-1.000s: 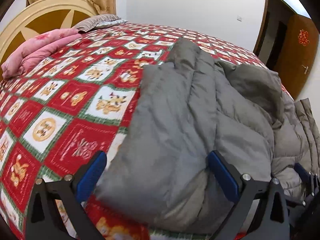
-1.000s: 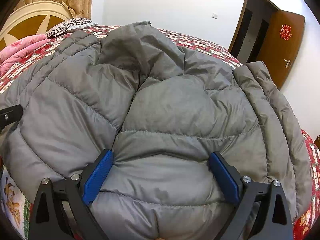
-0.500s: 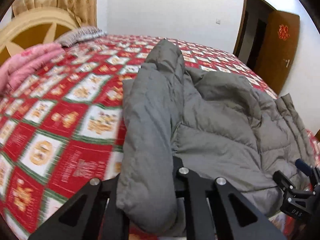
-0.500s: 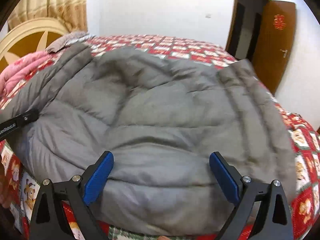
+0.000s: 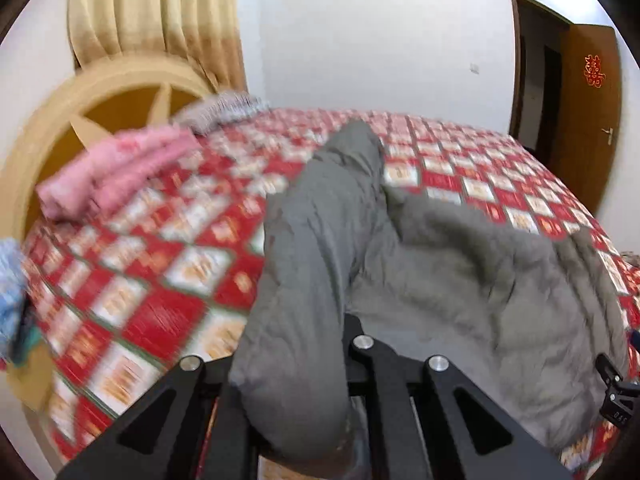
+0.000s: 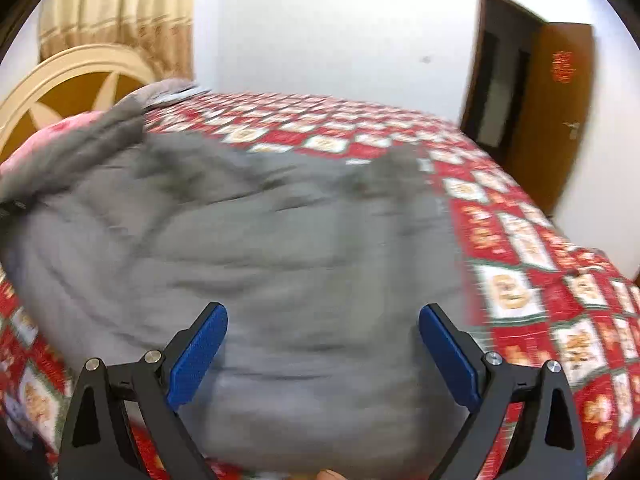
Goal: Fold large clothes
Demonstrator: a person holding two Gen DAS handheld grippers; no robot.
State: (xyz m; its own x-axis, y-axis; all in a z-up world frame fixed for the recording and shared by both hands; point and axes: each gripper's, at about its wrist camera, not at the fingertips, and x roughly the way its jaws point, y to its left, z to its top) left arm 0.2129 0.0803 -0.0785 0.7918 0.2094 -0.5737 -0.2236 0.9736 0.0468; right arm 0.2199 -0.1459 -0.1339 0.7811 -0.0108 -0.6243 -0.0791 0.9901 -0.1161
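A large grey puffer jacket (image 5: 460, 280) lies on the red patterned bedspread (image 5: 160, 264). My left gripper (image 5: 296, 412) is shut on the jacket's near left edge and holds it raised; the fabric hides the pads. In the right wrist view the jacket (image 6: 260, 260) spreads over the bed's near side, blurred by motion. My right gripper (image 6: 322, 354) is open, with its blue pads (image 6: 198, 354) above the jacket's near edge and nothing between them. The right gripper's tip also shows in the left wrist view (image 5: 616, 392).
A pink folded quilt (image 5: 108, 172) and a grey pillow (image 5: 220, 110) lie by the round wooden headboard (image 5: 52, 128). A brown door (image 5: 588, 112) stands open at the far right. Curtains (image 5: 156, 20) hang behind the headboard. Something blue (image 5: 10, 280) shows at the left edge.
My left gripper closed on the jacket's edge and has lifted and pulled it back. My right gripper stayed open and moved back and up, so the jacket now looks farther and flatter.
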